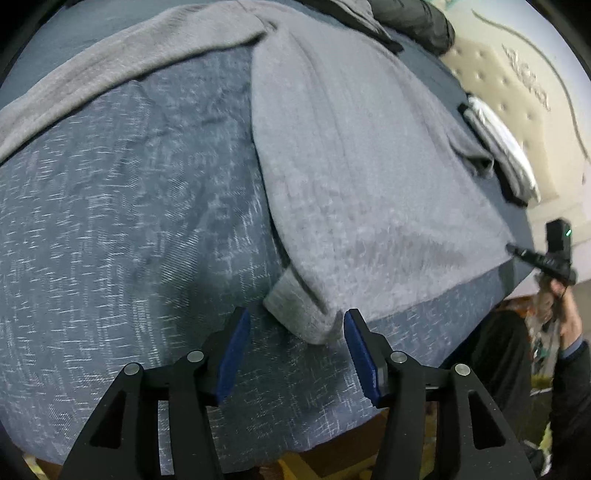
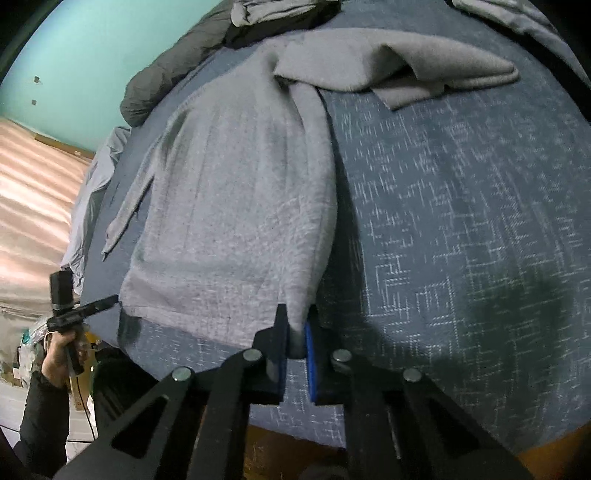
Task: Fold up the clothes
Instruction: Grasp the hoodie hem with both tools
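Folding has barely begun: grey garment (image 2: 236,206) lies lengthwise on the bed (image 2: 461,240), right tongs (image 2: 295,339) clamped on its near hem corner at 6 o'clock, left tongs (image 1: 295,332) half open, straddling the other corner, ungripped.

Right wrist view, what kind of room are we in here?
Probably a bedroom. A grey garment lies on a bed under a blue patterned cover, more clothes are piled further back, and a tufted beige headboard shows in the left wrist view.
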`<state>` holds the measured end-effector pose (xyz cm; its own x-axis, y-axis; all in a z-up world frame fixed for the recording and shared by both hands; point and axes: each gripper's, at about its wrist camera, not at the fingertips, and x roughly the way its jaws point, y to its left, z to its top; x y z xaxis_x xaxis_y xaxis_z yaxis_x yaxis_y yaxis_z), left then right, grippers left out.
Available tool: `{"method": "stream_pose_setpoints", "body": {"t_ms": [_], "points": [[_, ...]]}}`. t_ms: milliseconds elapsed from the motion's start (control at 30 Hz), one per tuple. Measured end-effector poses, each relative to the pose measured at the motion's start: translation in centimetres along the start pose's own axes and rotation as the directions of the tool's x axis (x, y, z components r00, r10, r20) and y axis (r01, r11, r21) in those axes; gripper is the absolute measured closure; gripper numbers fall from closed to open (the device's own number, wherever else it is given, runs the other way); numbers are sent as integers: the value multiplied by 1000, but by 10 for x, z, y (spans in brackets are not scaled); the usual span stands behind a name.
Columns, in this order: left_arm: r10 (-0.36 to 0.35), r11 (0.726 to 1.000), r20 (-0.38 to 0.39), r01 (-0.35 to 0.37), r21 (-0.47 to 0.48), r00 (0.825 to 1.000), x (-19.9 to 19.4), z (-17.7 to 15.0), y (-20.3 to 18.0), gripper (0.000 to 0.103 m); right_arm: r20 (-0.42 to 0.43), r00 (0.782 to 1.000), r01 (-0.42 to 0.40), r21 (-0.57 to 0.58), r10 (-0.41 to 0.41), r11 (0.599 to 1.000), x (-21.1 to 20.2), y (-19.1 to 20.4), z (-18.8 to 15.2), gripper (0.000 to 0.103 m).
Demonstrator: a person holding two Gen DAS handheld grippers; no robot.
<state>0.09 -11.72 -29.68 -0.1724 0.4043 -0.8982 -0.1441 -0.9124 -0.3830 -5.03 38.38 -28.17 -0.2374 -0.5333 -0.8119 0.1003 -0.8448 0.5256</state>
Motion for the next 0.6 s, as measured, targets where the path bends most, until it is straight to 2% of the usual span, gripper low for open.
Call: {"method": "stream_pose_setpoints", "body": {"t_ms": [167,200,233,267,300,333,500,600], "points": [[31,998,11,-32,50,999,9,2,-8,47,9,1000,-4,-14,4,1000,-6,6,0,96],[26,998,7,-27,51,1000,9,3,-8,54,12,1000,-5,-15,5,1000,-6,8,0,96],[21,998,4,-21,51,1000,10,4,-9,71,14,1000,-8,-11,8,1000,-6,8,0,96],[16,999,0,-16,51,1000,10,5,-10,79,17,1000,-10,-7,10,1000,-7,8,0,96],[11,998,0,-11,60,1000,8,6,-12,91,19,1000,-12,-3,12,1000,-8,8,0,96],[10,998,10,-11,68,1000,4,6,-16,97,23,999,-22,-5,22,1000,-11,11,-1,96],[-13,993,75,4,114,997,-44,8,-33,99,73,997,-15,-54,19,998,-43,31,6,97],[-43,995,97,33,98,994,-77,9,-37,99,97,995,-6,-87,14,996,-59,44,8,97]]}}
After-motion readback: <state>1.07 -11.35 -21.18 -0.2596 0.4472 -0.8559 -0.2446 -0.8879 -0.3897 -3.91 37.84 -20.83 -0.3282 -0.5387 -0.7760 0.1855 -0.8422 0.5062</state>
